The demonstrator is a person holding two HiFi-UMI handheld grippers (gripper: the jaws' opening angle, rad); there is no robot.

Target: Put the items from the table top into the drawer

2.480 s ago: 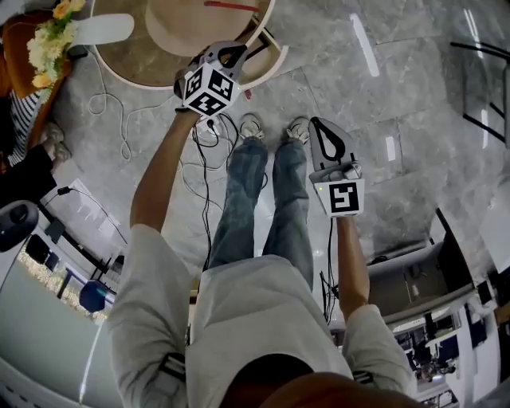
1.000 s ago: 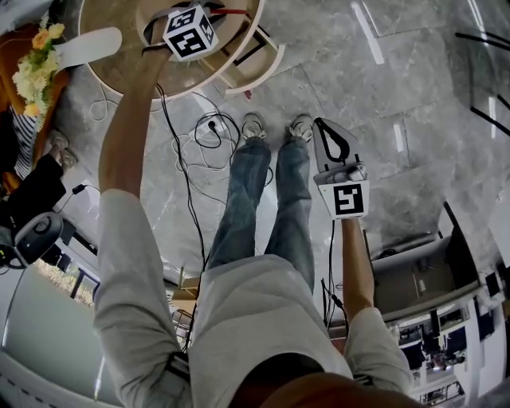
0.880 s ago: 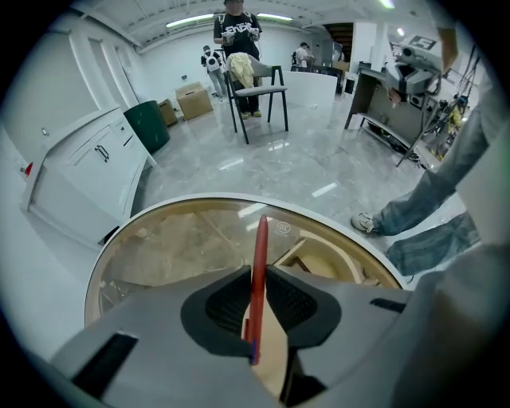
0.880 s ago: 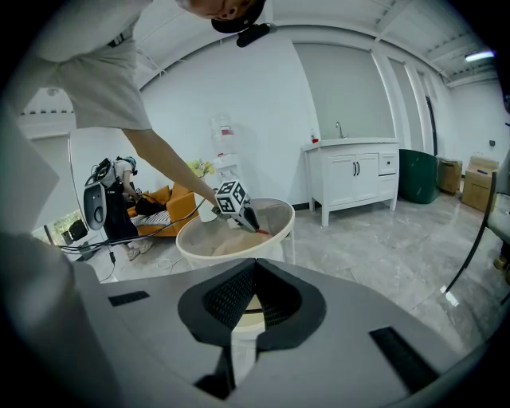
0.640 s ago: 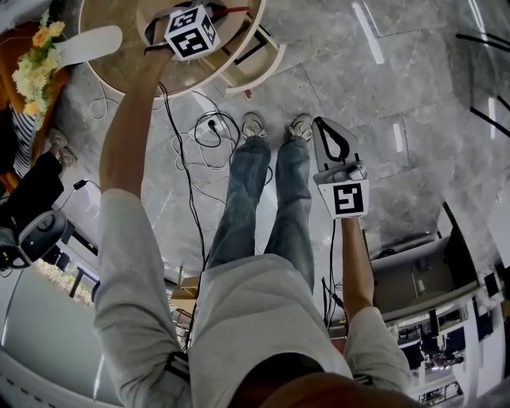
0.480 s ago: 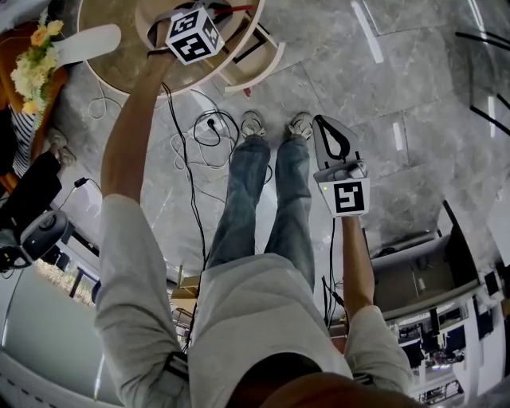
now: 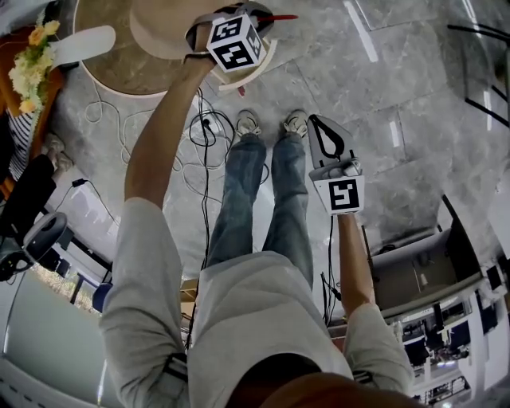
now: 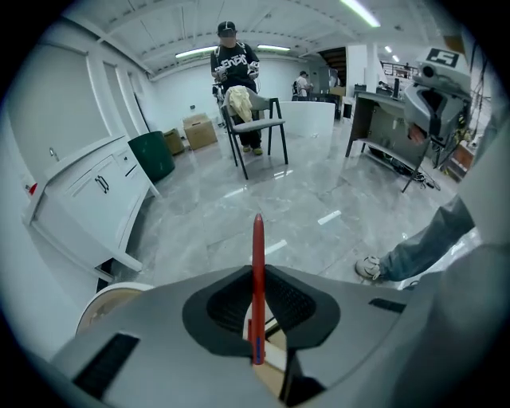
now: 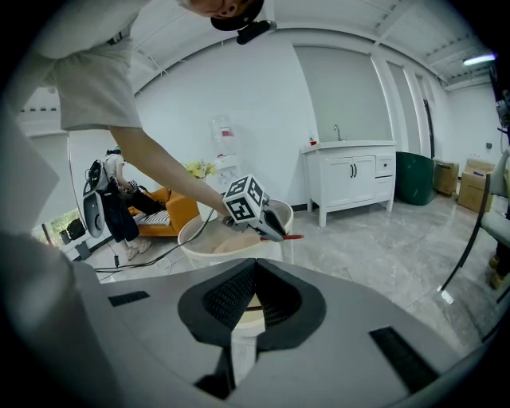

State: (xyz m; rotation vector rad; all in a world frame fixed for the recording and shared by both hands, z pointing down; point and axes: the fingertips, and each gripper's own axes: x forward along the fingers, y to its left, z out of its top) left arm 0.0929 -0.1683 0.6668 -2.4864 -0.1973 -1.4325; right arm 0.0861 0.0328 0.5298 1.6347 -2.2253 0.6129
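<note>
A red pen (image 7: pixel 280 16) sticks out to the right of my left gripper (image 7: pixel 256 11), which is shut on it. In the left gripper view the pen (image 8: pixel 257 239) stands upright between the jaws. That gripper hangs over the open drawer (image 7: pixel 267 54) at the right side of the round table (image 7: pixel 119 72). The right gripper view shows the left gripper (image 9: pixel 271 227), the pen (image 9: pixel 292 237) and the table (image 9: pixel 199 233) from the side. My right gripper (image 7: pixel 316 121) is shut and holds nothing. It hovers over the floor, right of the person's shoes.
On the table top lie a tan round piece (image 7: pixel 163 32) and a white paddle-shaped thing (image 7: pixel 88 41). Flowers (image 7: pixel 28 60) stand to its left and cables (image 7: pixel 199 131) trail on the floor. Farther off are a white cabinet (image 8: pixel 88 191), a chair (image 8: pixel 255 127) and a person (image 8: pixel 231 60).
My left gripper closed on the red pen on the table top, lifted it and carried it right, to above the open drawer. The right gripper stayed put.
</note>
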